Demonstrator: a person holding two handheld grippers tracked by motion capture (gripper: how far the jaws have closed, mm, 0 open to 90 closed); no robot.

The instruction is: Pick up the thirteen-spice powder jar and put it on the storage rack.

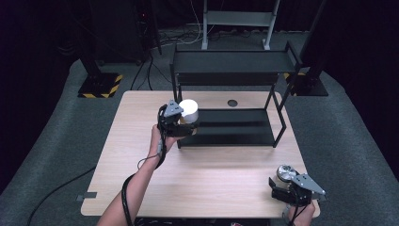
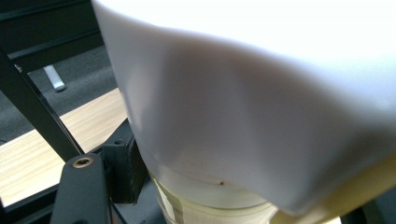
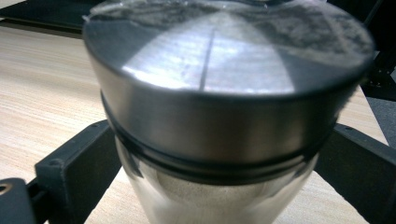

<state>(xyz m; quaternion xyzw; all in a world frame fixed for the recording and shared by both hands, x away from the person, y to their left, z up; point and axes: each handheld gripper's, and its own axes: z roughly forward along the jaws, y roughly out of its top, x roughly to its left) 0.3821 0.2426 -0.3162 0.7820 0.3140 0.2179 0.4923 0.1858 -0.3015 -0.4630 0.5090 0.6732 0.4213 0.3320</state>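
Two jars are in your grip, one in each claw, and the black rack (image 1: 230, 94) is the landmark for both. Your left claw (image 1: 181, 123) is clamped on the jar with the white lid (image 1: 190, 110), jaws pressing its body below the lid. That jar stands upright, its long axis vertical, right at the rack's left front post, level with the lower shelf (image 1: 235, 127); the shelf opens to the right of it, so the coming move looks like a short slide rightward and in, past the post. Your left hand is by far the nearer one to the rack.

Your right claw (image 1: 282, 186) is closed around the jar with the metal lid (image 1: 285, 173), also upright, well apart from the rack, near the table's front right corner.

The pale wood table (image 1: 207, 183) lies bare between the two jars. Around the rack, the room is dark: grey carpet, cables, and a stand base with yellow-black striping far left.
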